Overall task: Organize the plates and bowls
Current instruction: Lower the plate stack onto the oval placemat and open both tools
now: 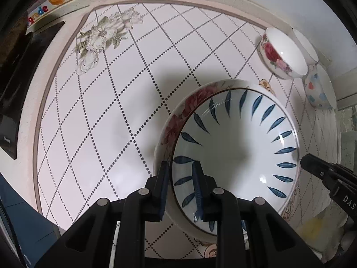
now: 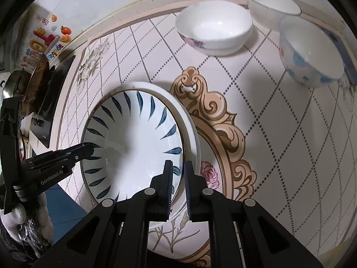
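A white plate with blue leaf marks sits stacked in a rose-patterned plate above the table. My left gripper is shut on their left rims, one finger outside and one inside. My right gripper is shut on the opposite rims of the blue-leaf plate and the white plate under it. Each gripper shows in the other's view: the right, the left.
The patterned tabletop carries a rose bowl, a plain white bowl and a dotted bowl at the far right; they also show in the right wrist view. A black cooktop with a pan is at the left.
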Motion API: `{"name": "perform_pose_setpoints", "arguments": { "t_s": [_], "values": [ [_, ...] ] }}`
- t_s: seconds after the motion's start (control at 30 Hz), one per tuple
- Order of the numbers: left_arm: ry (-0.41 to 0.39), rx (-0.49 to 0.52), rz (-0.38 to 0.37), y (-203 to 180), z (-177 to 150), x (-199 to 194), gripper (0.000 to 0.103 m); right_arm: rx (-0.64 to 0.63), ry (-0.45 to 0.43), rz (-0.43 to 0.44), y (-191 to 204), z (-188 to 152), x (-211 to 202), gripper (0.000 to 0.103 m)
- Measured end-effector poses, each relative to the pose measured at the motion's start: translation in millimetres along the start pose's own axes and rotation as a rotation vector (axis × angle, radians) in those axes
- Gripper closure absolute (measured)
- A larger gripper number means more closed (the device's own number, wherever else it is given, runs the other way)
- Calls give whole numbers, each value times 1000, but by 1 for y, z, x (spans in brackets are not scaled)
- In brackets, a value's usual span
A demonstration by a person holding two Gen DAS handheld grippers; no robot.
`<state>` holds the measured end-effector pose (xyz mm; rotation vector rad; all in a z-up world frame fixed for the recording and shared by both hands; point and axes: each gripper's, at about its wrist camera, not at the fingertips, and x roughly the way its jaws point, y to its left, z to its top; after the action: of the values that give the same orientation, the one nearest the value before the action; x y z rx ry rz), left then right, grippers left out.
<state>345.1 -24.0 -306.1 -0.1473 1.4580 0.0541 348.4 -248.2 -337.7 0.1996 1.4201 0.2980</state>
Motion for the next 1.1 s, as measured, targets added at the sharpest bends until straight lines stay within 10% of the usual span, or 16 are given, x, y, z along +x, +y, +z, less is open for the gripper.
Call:
{"name": "perform_pose_setpoints", "arguments": {
  "t_s": [0.53,0.67,1.1],
  "values": [
    [-206,87,-12,-8,-53,-137,79,-4,-145,-21,57,-51,-114,89],
    [-240,109,-19,-8,-71,-160,74,-12,-200,-66,71,-73,-151,49],
    [-282,150,-93,-12,-119,-210,68,-3,-286,-107,102,-142,-226,39]
  ]
}}
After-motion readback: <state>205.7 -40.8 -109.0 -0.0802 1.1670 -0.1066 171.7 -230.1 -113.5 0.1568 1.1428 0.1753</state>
